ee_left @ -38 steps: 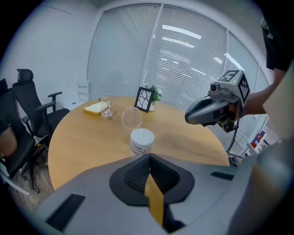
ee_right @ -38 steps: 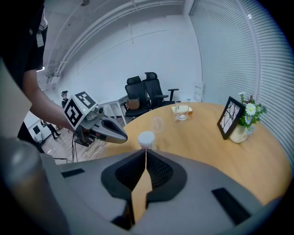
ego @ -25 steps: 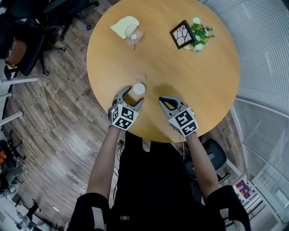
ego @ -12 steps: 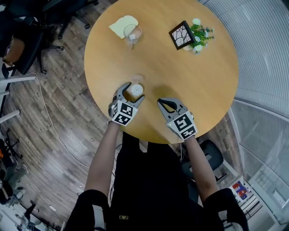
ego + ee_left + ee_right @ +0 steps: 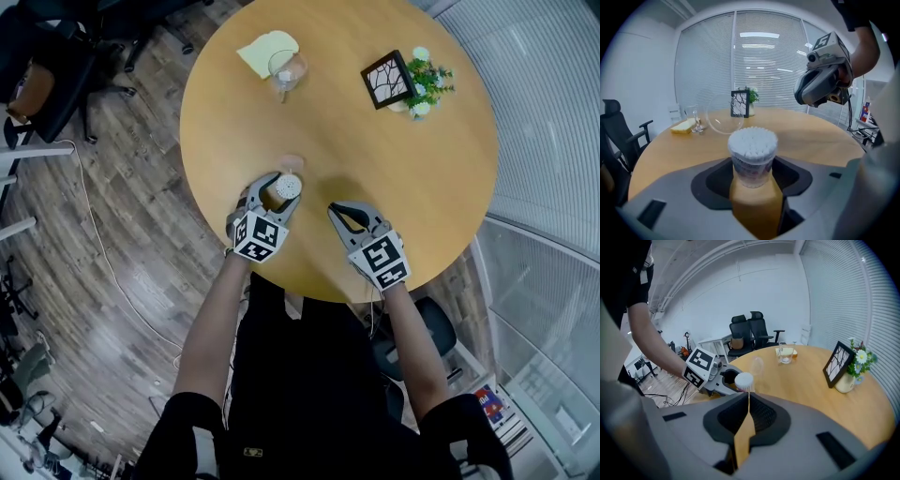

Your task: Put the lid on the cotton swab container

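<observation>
Right now you're at the steadying step. Your left gripper has just been closing its jaws. The swab container stands upright between them, near your edge of the table. Its sides meet the pads, so I read it as grasped. Its top is uncovered, with the white swab heads showing. The lid, clear and round, sits on the table just beyond the container, and nothing touches it. Your right gripper is off to the right, apart from both, clenched on nothing with only a sliver between its jaws. Next, I'd judge, you should spread those right jaws, reach past the container and take the lid by its rim. It looks thin and slippery, so go gently.
</observation>
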A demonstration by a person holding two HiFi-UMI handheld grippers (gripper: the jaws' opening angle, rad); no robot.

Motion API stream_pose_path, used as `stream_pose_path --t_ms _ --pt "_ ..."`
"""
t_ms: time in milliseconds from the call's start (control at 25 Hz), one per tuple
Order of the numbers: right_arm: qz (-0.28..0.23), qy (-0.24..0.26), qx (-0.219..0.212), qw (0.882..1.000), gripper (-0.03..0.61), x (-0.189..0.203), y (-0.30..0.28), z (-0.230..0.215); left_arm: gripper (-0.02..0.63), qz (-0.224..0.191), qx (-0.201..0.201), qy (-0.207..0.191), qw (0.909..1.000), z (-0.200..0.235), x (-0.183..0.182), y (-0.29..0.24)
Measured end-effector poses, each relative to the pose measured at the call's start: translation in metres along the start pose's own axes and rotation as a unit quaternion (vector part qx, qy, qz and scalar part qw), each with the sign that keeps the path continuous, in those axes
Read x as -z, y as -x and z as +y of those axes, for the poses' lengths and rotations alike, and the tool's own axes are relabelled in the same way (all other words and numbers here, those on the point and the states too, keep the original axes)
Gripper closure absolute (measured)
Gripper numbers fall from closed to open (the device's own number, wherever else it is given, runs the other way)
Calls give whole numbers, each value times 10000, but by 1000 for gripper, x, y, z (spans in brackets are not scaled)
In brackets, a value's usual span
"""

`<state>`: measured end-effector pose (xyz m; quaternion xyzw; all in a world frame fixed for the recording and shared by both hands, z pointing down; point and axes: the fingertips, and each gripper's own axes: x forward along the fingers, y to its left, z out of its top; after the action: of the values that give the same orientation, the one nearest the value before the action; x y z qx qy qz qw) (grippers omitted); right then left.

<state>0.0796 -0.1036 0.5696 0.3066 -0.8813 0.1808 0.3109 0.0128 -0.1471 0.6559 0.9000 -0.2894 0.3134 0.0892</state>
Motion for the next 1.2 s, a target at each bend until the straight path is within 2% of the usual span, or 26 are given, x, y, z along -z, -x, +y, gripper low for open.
stream_pose_path --t_ms 120,320,600,920,1200 --pt "-56 1 -23 10000 571 -6 -6 -2 353 66 16 3 10000 0 1 -1" --pt "-417 -116 -344 9985 571 -26 -19 -6 354 107 1 -19 9999 1 1 0" --pt "-309 387 112 9987 571 -48 -39 -47 354 113 -22 -73 9999 0 2 -1" --pt "-301 540 55 9981 571 -63 -64 -68 354 133 30 -148 9998 -3 4 -4" --pt "-256 568 -75 9980 571 -68 -84 -67 355 118 -12 -203 9997 -2 4 -3"
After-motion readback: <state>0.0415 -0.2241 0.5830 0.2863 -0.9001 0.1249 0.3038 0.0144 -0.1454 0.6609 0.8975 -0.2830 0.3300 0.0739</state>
